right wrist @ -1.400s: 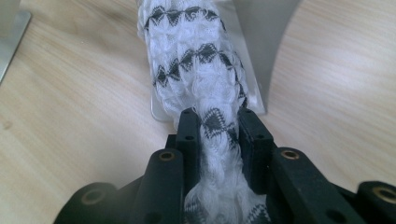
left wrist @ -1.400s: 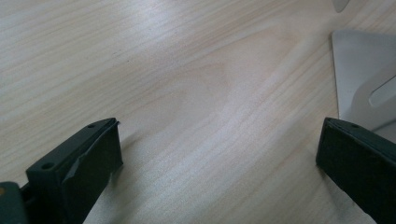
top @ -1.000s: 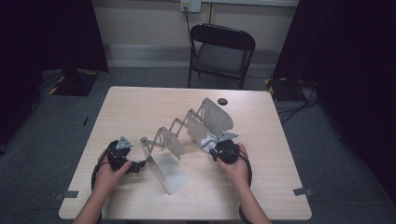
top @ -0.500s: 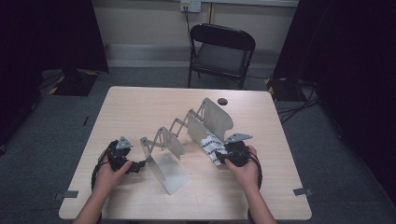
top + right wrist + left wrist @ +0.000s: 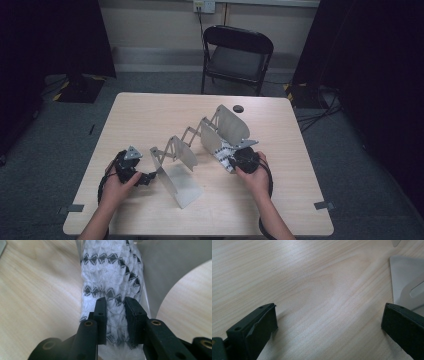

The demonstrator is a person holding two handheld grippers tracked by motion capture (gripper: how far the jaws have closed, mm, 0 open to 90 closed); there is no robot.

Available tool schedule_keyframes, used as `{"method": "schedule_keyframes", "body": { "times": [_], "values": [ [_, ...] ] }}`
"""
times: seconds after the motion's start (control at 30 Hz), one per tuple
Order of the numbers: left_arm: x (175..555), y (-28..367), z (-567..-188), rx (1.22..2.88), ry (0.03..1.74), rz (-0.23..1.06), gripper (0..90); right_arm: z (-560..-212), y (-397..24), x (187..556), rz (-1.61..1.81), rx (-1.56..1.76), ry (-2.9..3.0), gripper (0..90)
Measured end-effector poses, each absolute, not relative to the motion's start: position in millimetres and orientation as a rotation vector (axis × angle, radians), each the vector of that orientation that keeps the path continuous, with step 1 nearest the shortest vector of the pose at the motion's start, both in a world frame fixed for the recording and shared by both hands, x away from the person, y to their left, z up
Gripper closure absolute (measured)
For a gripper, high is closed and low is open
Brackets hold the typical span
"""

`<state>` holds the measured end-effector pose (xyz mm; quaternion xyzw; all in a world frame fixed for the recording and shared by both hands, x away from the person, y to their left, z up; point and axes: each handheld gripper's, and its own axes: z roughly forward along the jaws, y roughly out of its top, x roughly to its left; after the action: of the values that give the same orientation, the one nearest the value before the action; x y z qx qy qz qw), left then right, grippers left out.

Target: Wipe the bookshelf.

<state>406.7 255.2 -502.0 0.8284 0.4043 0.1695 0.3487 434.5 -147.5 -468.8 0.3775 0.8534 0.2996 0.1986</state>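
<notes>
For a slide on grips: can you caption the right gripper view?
Right gripper pinching a white knitted cloth with black diamonds beside a grey metal plate on the wooden table.

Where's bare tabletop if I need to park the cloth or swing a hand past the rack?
Bare tabletop lies along the far left, between the table edge and the folding metal rack, and along the near edge right of the rack's flat plate. It is crowded mid-table: the rack runs diagonally, the right claw grips the patterned cloth against it, and the left claw sits by the plate.
</notes>
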Motion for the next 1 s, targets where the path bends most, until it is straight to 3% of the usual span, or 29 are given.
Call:
{"method": "schedule_keyframes", "body": {
  "times": [0.53, 0.83, 1.0],
  "values": [
    [406.7, 255.2, -502.0, 2.147, 1.048, 0.44, 0.0, -470.6, -160.9, 433.2, 0.887, 1.082, 2.413, 72.5],
    [406.6, 255.1, -501.9, 2.147, 1.048, 0.441, 0.0, -466.1, -167.7, 421.4, 0.964, 1.115, 2.373, 55.1],
    [406.7, 255.1, -502.0, 2.147, 1.046, 0.44, 0.0, -474.9, -159.6, 428.5, 0.96, 1.142, 2.376, 51.3]
  ]
}}
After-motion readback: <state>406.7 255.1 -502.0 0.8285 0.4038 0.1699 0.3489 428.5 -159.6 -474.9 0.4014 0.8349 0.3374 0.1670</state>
